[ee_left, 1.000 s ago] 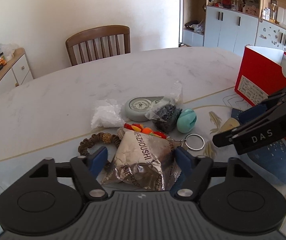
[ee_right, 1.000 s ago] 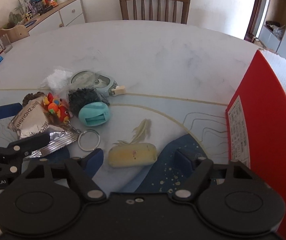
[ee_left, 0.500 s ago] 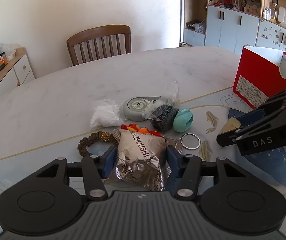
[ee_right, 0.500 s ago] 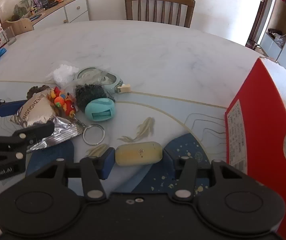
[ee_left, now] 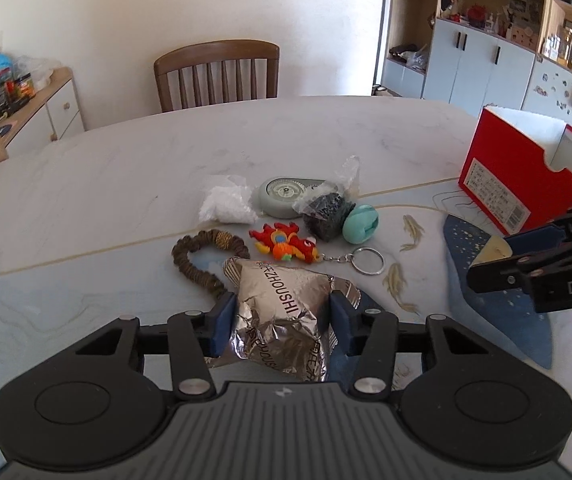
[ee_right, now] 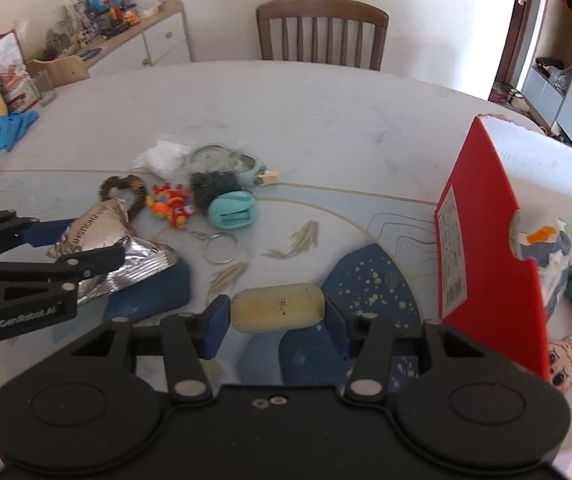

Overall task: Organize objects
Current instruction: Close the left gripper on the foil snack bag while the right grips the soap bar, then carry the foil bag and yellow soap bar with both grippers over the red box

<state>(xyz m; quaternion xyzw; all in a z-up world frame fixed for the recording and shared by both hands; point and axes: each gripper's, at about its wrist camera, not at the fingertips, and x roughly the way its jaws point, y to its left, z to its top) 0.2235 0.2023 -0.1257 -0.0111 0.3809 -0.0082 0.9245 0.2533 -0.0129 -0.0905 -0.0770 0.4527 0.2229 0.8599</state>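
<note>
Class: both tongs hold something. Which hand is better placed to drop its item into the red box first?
Right. The right tongs, clamping the pale yellow oblong block, sit beside the red cardboard box; the left tongs, holding the silver foil packet, are farther away.

Lower end of the foil packet [ee_left: 281, 320] hidden behind the left tool's [ee_left: 281, 316] body. Right tool [ee_left: 542, 264] cut off by the left view's right edge. Red box [ee_right: 482, 240] contents mostly hidden by its wall, partly cropped at the right. Label print on the box [ee_left: 494, 196] too small to read. Sideboard clutter [ee_right: 101, 4] blurred.
</note>
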